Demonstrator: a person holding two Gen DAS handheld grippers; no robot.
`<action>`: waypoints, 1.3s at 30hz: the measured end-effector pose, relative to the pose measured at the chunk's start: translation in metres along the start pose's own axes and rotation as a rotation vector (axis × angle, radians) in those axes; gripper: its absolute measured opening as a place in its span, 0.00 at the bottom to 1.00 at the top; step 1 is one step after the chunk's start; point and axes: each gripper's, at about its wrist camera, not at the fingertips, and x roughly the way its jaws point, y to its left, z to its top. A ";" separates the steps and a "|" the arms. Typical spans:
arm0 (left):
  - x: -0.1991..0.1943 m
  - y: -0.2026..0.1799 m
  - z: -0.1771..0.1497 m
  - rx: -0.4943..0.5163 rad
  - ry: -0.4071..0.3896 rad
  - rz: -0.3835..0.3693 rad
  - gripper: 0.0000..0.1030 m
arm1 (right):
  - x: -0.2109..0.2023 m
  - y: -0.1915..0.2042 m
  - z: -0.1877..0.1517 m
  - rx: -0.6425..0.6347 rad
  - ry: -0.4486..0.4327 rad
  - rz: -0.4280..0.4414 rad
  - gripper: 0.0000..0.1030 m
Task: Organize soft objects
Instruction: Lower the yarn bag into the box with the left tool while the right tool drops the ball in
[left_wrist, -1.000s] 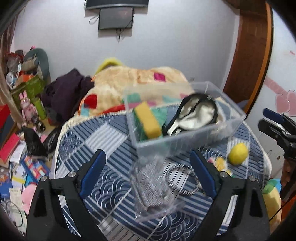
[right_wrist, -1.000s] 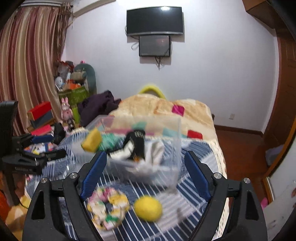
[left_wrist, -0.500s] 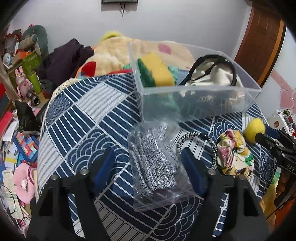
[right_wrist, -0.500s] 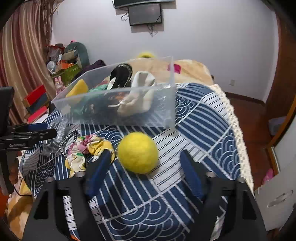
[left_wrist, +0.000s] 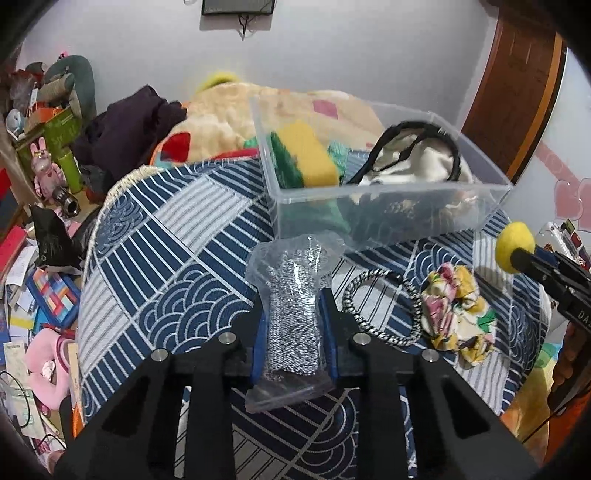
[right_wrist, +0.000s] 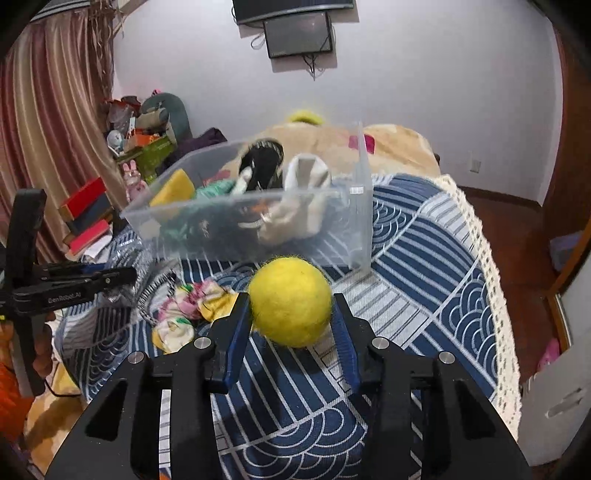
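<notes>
My left gripper (left_wrist: 293, 314) is shut on a clear plastic bag of black-and-white knit fabric (left_wrist: 293, 321), lying on the blue patterned tablecloth (left_wrist: 155, 258). My right gripper (right_wrist: 291, 314) is shut on a yellow felt ball (right_wrist: 290, 301); the ball also shows in the left wrist view (left_wrist: 514, 246). A clear plastic bin (left_wrist: 388, 199) behind them holds a yellow-green sponge (left_wrist: 306, 157), a black headband (left_wrist: 417, 144) and pale fabric. A floral scrunchie (left_wrist: 458, 310) and a black-and-white braided hair band (left_wrist: 384, 306) lie on the cloth between the grippers.
A bed with a beige blanket (left_wrist: 236, 114) and dark clothes (left_wrist: 129, 125) lies behind the table. Toys, boxes and papers clutter the floor at left (left_wrist: 40, 266). A wooden door (left_wrist: 517, 92) stands at right. The table's lace edge (right_wrist: 491, 280) drops to the floor.
Both grippers have come down and closed: the left on the bagged knit fabric, the right on the yellow ball. Both were open half a second ago.
</notes>
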 end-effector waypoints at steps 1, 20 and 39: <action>-0.005 0.002 0.001 0.002 -0.009 -0.003 0.25 | -0.003 0.001 0.002 -0.002 -0.011 0.000 0.38; -0.072 -0.031 0.068 0.045 -0.283 -0.069 0.25 | -0.029 0.009 0.058 -0.016 -0.201 -0.011 0.38; 0.024 -0.047 0.095 0.062 -0.125 -0.034 0.25 | 0.040 0.016 0.067 -0.017 -0.064 -0.048 0.39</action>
